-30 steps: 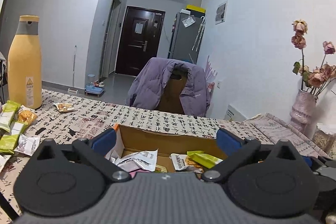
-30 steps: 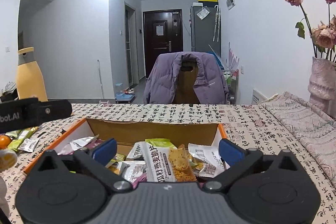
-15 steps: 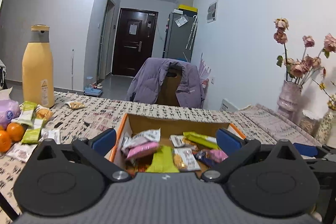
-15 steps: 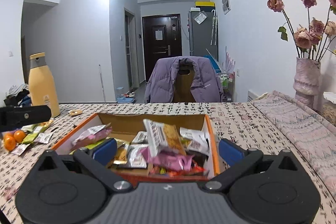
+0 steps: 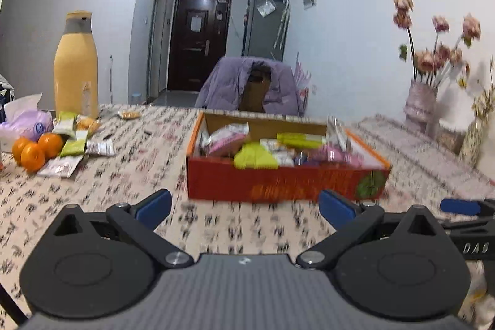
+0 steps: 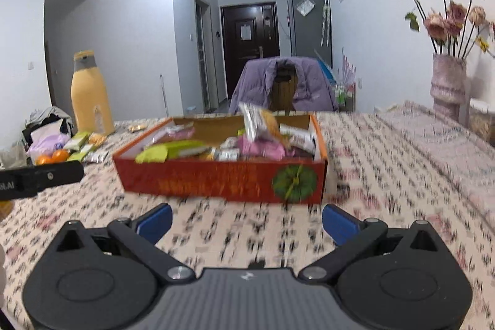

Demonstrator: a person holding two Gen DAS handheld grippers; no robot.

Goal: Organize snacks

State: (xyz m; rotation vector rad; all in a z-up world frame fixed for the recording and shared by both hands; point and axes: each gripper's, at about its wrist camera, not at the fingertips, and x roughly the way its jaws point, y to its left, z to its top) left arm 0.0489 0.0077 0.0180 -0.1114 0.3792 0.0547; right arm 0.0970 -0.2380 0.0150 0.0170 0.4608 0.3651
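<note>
Left gripper (image 5: 244, 203), jaws spread wide with nothing between the blue pads (image 5: 153, 204), held low over the patterned tablecloth (image 5: 130, 175). Right gripper (image 6: 247, 221), likewise spread and empty, over the same cloth a little short of the box. Ahead of both, resting on the table, an orange-red cardboard box (image 5: 278, 184) with its top open, filled with snack packets (image 5: 227, 136); one silver packet (image 6: 258, 121) stands upright above the rim toward the right end. Well to the left of the box, loose snack packets (image 5: 74, 141) lie on the cloth just beside three oranges (image 5: 32, 149), near a tall yellow bottle (image 5: 76, 67). At far right, a vase of dried roses (image 6: 448, 85). Beyond the table, a chair draped with a purple jacket (image 6: 284, 85).
</note>
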